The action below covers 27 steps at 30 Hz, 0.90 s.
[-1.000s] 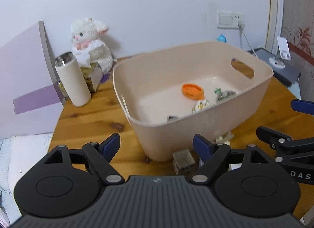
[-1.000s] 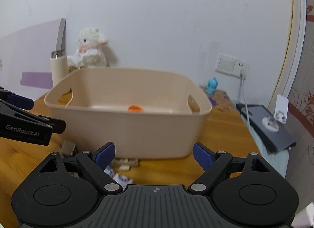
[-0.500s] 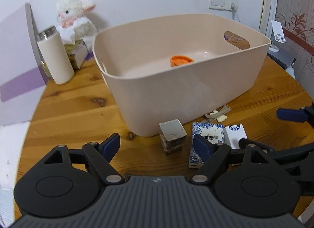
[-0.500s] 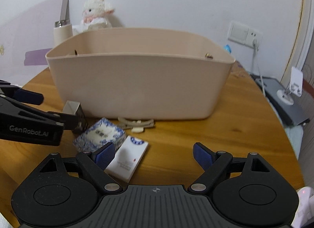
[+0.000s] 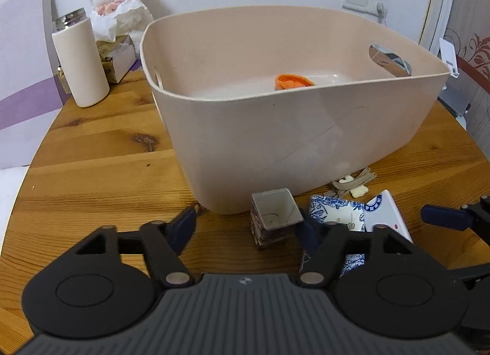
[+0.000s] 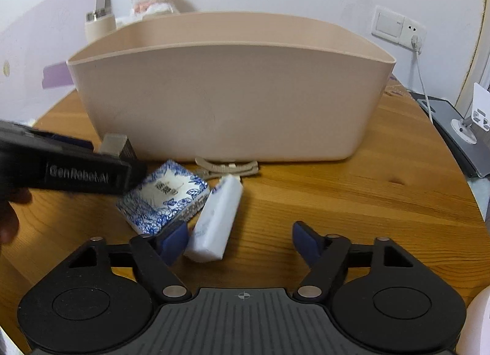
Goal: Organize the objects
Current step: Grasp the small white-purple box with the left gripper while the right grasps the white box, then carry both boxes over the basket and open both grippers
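A beige plastic bin (image 5: 306, 128) stands on the round wooden table (image 5: 92, 177); an orange item (image 5: 292, 82) lies inside it. In front of the bin lie a small square patterned box (image 5: 274, 217), a blue-and-white tissue pack (image 6: 163, 196), a white pack (image 6: 217, 217) and a beige hair clip (image 6: 228, 167). My left gripper (image 5: 248, 228) is open, low over the table, with the square box between its fingers. My right gripper (image 6: 240, 240) is open, with the white pack just ahead of its left finger (image 6: 173, 240). The left gripper's body shows in the right wrist view (image 6: 70, 171).
A cream tumbler (image 5: 81, 61), a white plush lamb (image 5: 121, 0) and a small box stand behind the bin at the left. A purple panel leans on the wall. A wall socket with a cable (image 6: 413, 36) and a dark device (image 6: 453, 128) are at the right.
Both grippers have come down from bin height and moved in towards the items in front of the bin. The left gripper now brackets the square box. Both stay open.
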Motion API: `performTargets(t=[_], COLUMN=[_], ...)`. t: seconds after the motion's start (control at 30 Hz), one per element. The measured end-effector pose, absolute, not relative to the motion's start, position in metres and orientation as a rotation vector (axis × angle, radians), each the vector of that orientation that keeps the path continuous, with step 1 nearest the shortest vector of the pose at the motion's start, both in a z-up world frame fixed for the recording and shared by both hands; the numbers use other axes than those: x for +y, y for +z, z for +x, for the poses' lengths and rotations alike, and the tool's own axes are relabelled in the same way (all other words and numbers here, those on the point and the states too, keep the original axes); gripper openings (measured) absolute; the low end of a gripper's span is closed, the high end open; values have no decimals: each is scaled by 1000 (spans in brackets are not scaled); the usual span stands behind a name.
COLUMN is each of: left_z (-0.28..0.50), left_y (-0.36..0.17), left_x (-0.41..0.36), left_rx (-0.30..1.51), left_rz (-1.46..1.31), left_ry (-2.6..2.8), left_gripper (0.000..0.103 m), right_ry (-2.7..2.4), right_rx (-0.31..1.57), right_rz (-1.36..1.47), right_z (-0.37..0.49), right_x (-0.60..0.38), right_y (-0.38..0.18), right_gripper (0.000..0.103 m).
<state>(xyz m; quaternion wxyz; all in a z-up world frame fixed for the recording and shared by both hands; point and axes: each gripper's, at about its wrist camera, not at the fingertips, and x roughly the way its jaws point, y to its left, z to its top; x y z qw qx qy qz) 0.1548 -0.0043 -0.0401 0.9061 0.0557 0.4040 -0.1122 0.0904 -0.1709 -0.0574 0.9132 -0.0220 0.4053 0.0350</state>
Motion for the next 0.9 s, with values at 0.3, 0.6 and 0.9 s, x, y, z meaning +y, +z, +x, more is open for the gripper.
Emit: performTargets(t=[0.3, 0.6, 0.9], left_z=[159, 151, 127], left_y=[-46, -41, -13], left_x=[-7, -6, -9], left_rx=[862, 835, 771], left_rz=[120, 140, 135], left_ry=[-240, -244, -272], left_gripper=[34, 25, 25], right_ry=[77, 54, 5], right_rx=[819, 787, 653], right_rz=[-30, -72, -118], right_z=[90, 80, 57], right_x=[-175, -174, -174], right_y=[-58, -50, -4], right_gripper=[24, 13, 13])
